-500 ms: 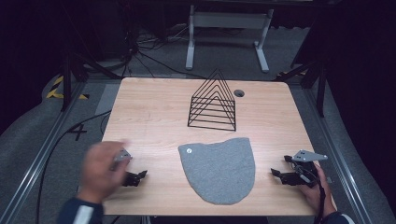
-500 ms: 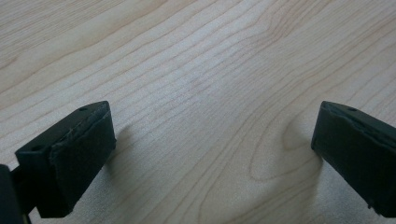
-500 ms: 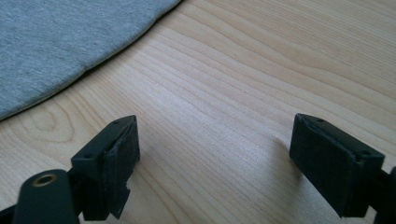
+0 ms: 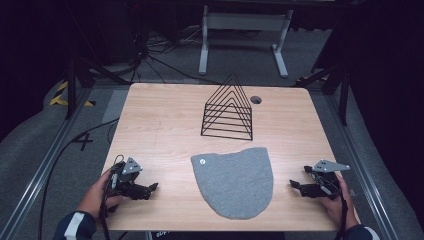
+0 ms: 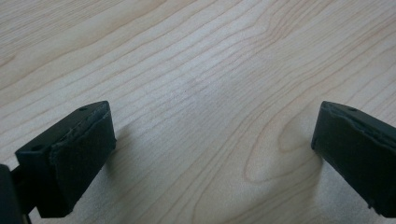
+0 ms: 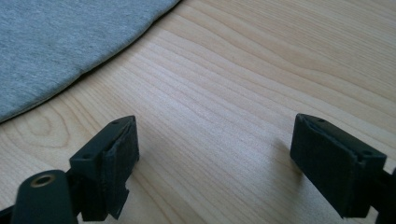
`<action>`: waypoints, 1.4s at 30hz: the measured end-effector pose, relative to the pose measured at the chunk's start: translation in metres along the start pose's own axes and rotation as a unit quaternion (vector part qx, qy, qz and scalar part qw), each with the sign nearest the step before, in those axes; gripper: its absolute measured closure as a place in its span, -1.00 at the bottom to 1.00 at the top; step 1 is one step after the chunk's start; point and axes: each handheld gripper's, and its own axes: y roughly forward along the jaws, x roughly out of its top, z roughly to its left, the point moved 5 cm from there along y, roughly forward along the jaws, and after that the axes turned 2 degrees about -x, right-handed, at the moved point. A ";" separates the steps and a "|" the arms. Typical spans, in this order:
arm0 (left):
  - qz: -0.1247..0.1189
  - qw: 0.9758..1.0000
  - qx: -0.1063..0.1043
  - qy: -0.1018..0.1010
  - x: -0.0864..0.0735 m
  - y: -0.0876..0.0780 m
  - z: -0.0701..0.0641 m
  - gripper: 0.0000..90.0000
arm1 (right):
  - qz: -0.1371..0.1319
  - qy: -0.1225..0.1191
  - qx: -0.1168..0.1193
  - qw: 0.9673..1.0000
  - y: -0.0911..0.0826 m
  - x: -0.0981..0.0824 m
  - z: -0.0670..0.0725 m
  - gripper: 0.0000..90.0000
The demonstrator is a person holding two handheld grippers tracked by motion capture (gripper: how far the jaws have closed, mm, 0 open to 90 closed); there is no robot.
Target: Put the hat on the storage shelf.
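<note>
**Both grippers wide open, nothing held**

My left gripper rests low over the bare wood with its jaws spread wide; in the left gripper view the two black pads stand far apart with only wood grain between them, so it grasps nothing. My left hand wraps its body from behind, and the grey three-cornered plate sits on top.

My right gripper is released as well. In the right gripper view its pads are well apart, with plain table between them and nothing touching either one. My right hand holds it from the near side.

The grey cloth lies flat between my two grippers, nearer the right one: its curved edge shows just ahead of the right jaws and to their left, apart from them. Near the cloth's far left corner sits a small round white tag; I cannot read any writing on it.

Beyond the cloth, farther from both grippers, a black wire rack of nested triangles stands upright on the table, with a small round hole in the tabletop just past it. I can read no brand or label anywhere.
</note>
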 end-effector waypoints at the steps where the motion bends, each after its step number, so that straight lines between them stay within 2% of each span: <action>1: -0.002 1.000 0.000 -0.004 0.000 0.001 -0.001 -1.00 | 0.000 0.000 0.000 1.000 0.000 0.000 0.000 -0.65; 3: -0.006 1.000 0.005 0.008 0.002 0.002 0.001 -1.00 | 0.000 0.000 0.000 1.000 0.000 0.000 0.000 -0.65; 4: -0.005 1.000 -0.001 -0.003 0.001 0.002 -0.001 -1.00 | 0.000 0.000 0.000 1.000 0.000 0.000 0.000 -0.65; 5: -0.002 1.000 -0.001 -0.005 0.002 0.002 -0.001 -1.00 | 0.000 0.000 0.000 1.000 0.000 0.000 0.000 -0.65; 8: -0.008 1.000 0.001 0.004 0.003 0.003 0.001 -1.00 | 0.000 0.000 0.000 1.000 0.000 0.000 0.000 -0.65; 11: 0.003 1.000 -0.008 0.010 0.005 0.004 0.002 -1.00 | 0.002 0.000 0.001 1.000 -0.001 0.000 0.000 -0.63; 13: 0.019 1.000 -0.009 0.003 0.008 0.004 0.000 -1.00 | 0.005 0.000 0.005 1.000 -0.001 0.000 -0.001 -0.64; 14: 0.023 1.000 -0.012 0.011 0.010 0.003 -0.001 -0.96 | 0.008 -0.001 0.011 1.000 -0.002 0.000 -0.001 -0.64; 16: 0.016 0.999 -0.019 0.030 0.015 0.003 -0.004 -0.63 | 0.013 -0.001 0.015 1.000 -0.002 0.001 -0.002 -0.63; 17: 0.017 0.999 -0.018 0.041 0.018 0.006 -0.005 -0.63 | 0.019 -0.003 0.015 1.000 -0.002 0.002 -0.001 -0.63; 18: 0.023 0.998 -0.026 0.057 0.021 0.007 -0.006 -0.66 | 0.024 -0.007 0.013 1.000 -0.002 0.002 0.000 -0.62; 19: 0.028 0.996 -0.046 0.066 0.025 0.009 -0.008 -0.63 | 0.028 -0.007 0.028 0.999 -0.003 0.005 0.003 -0.46; 20: 0.026 0.994 -0.069 0.080 0.029 0.010 -0.010 -0.63 | 0.028 -0.007 0.028 0.999 -0.003 0.005 0.003 -0.46; 21: 0.012 0.992 -0.086 0.088 0.034 0.012 -0.013 -0.63 | 0.024 -0.002 0.049 0.998 -0.006 0.006 0.005 -0.40; 22: 0.009 0.990 -0.096 0.099 0.045 0.017 -0.021 -0.48 | 0.010 -0.005 0.072 0.997 -0.011 0.012 0.010 -0.26; 23: 0.009 0.990 -0.096 0.099 0.045 0.017 -0.021 -0.45 | 0.010 -0.005 0.072 0.997 -0.011 0.012 0.010 -0.26; 24: 0.004 0.989 -0.096 0.113 0.052 0.020 -0.025 -0.45 | -0.003 -0.006 0.075 0.997 -0.016 0.018 0.015 -0.13; 26: -0.008 0.985 -0.105 0.133 0.065 0.026 -0.035 -0.28 | -0.013 -0.018 0.079 0.997 -0.019 0.030 0.029 0.13; 28: -0.010 0.982 -0.110 0.156 0.079 0.034 -0.046 -0.20 | 0.009 -0.055 0.074 0.996 -0.014 0.042 0.050 0.35; 30: -0.007 0.976 -0.113 0.185 0.090 0.042 -0.055 -0.03 | 0.019 -0.070 0.091 0.993 -0.006 0.051 0.070 0.46; 31: -0.007 0.975 -0.110 0.194 0.097 0.049 -0.058 0.00 | 0.023 -0.085 0.094 0.992 -0.001 0.055 0.080 0.51; 32: -0.006 0.974 -0.113 0.195 0.102 0.054 -0.061 0.04 | 0.028 -0.090 0.101 0.990 0.007 0.060 0.092 0.56; 34: -0.009 0.972 -0.114 0.206 0.109 0.062 -0.066 0.09 | 0.033 -0.089 0.118 0.988 0.018 0.064 0.105 0.69; 36: 0.002 0.969 -0.123 0.216 0.115 0.073 -0.073 0.09 | 0.037 -0.093 0.126 0.987 0.030 0.067 0.119 0.80; 38: 0.014 0.965 -0.116 0.233 0.117 0.082 -0.079 0.12 | 0.036 -0.101 0.131 0.986 0.037 0.065 0.129 0.85; 40: 0.009 0.966 -0.131 0.222 0.118 0.087 -0.082 0.15 | 0.040 -0.108 0.139 0.984 0.039 0.062 0.136 0.87; 42: 0.012 0.966 -0.139 0.220 0.117 0.087 -0.084 0.18 | 0.044 -0.107 0.145 0.983 0.039 0.059 0.140 0.88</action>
